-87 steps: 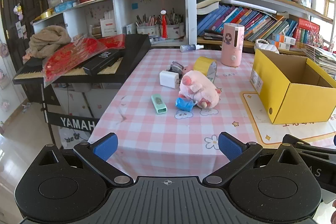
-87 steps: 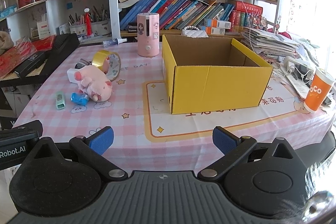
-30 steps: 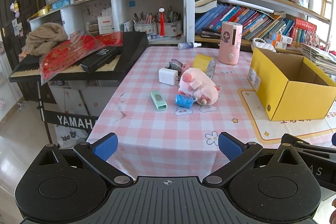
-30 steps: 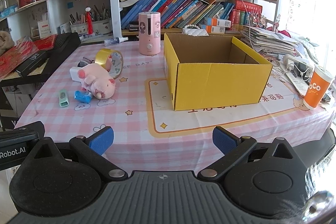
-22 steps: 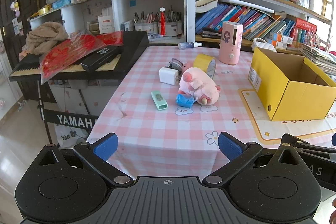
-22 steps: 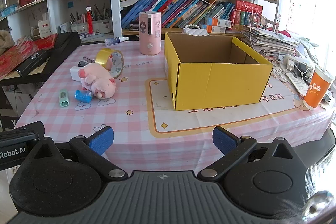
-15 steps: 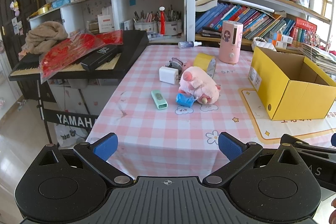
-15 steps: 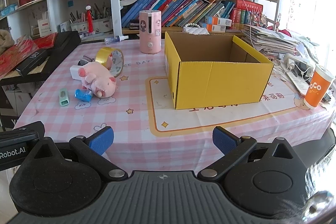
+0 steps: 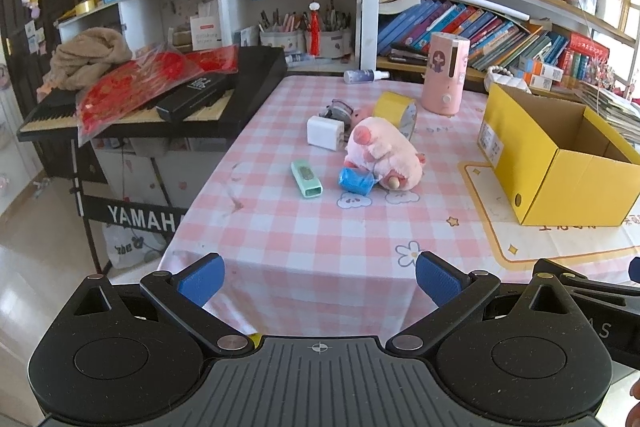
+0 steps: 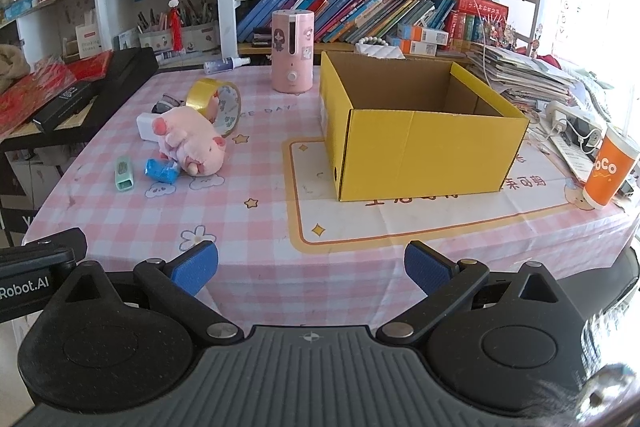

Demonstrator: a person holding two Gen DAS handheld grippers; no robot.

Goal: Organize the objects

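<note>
Loose objects for sorting lie in a cluster on the left part of the pink checked tablecloth, well apart from both tools. Nearest the cameras, the left gripper and right gripper hang before the table edge, each with jaws spread wide and nothing between the blue pads; this probably marks an approach stance with no item yet chosen. Next come the green case and the blue wrapper, the latter touching the pink plush pig. Behind the pig stand a white charger and a tape roll on edge. To the right, the yellow box sits open-topped on a printed mat, seemingly the intended receptacle; no contents show inside it. Farthest, a pink cylinder stands upright before the bookshelves.
</note>
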